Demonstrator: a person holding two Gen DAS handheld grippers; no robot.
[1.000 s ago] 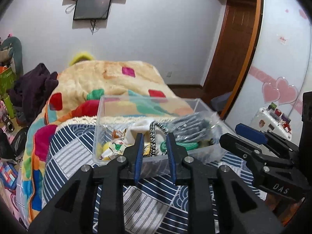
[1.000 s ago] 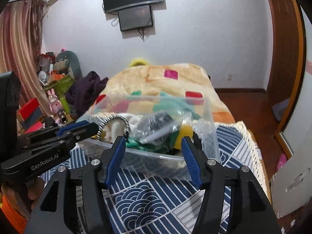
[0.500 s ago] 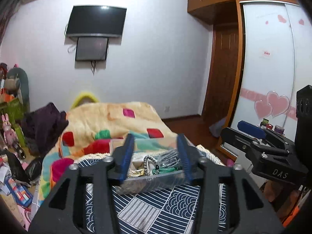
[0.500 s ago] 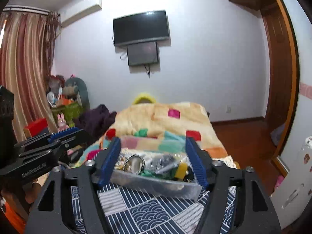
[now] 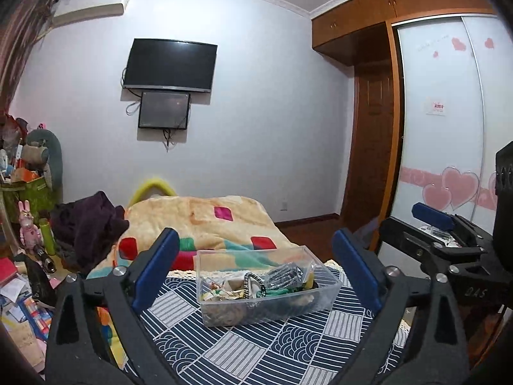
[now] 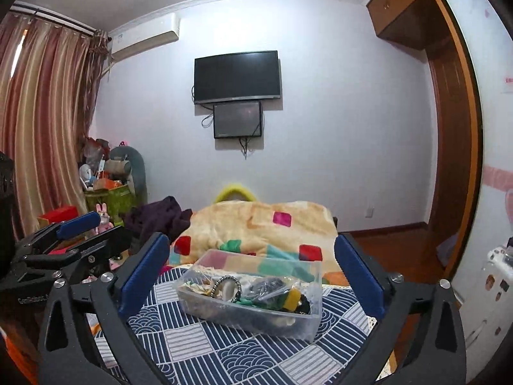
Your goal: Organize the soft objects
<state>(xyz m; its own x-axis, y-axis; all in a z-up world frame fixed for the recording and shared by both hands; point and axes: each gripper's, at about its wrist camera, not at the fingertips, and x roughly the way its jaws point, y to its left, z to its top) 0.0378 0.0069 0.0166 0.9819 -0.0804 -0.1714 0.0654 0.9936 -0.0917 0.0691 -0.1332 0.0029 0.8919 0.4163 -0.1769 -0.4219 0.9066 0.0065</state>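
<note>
A clear plastic box [image 5: 266, 308] sits on the blue wave-patterned cloth [image 5: 250, 349]. It holds soft items: a black-and-white beaded loop [image 5: 248, 280], a grey bag [image 5: 283, 272], green cord and something yellow. My left gripper [image 5: 255, 239] hovers in front of the box, jaws opening wide with nothing between them. In the right wrist view the same box [image 6: 250, 317] lies ahead. My right gripper [image 6: 251, 239] is also apart from it, jaws opening and empty. Each gripper shows at the edge of the other's view.
The cloth covers a bed with a patchwork blanket [image 5: 208, 218]. A dark purple garment [image 5: 89, 224] lies at its left, by cluttered toys and boxes [image 6: 105, 192]. A wardrobe with heart stickers [image 5: 449, 186] stands on the right. A TV [image 6: 237, 77] hangs on the far wall.
Both grippers have drawn back and up from the box, which now looks smaller and farther. Their jaws have spread from narrow to wide, with nothing in them.
</note>
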